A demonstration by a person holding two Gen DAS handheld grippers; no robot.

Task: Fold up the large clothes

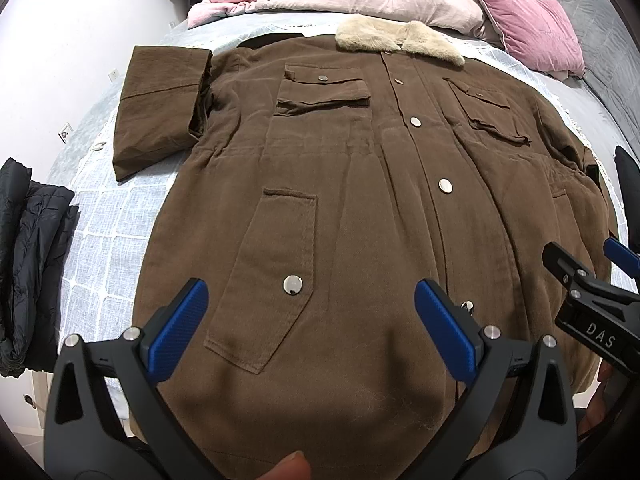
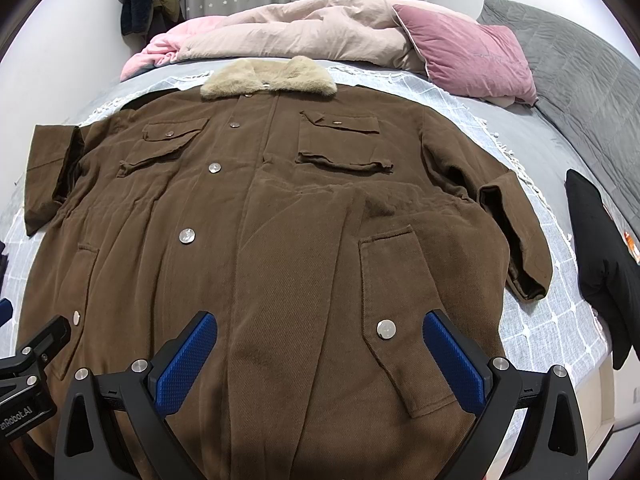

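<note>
A large brown coat (image 1: 360,200) with a beige fur collar (image 1: 396,40) lies flat, front up, on the bed, snaps closed. Its left sleeve (image 1: 160,108) lies folded at the coat's side. It also shows in the right wrist view (image 2: 280,220), with its right sleeve (image 2: 508,224) bent downward. My left gripper (image 1: 312,304) is open and empty above the coat's hem, near the lower left pocket. My right gripper (image 2: 320,344) is open and empty above the hem near the lower right pocket, and shows at the left view's right edge (image 1: 576,276).
A grey checked blanket (image 1: 108,240) covers the bed. A pink duvet (image 2: 300,28), a pink pillow (image 2: 468,52) and a grey pillow (image 2: 572,64) lie at the head. A dark folded garment (image 1: 24,264) lies left, a black one (image 2: 600,256) right.
</note>
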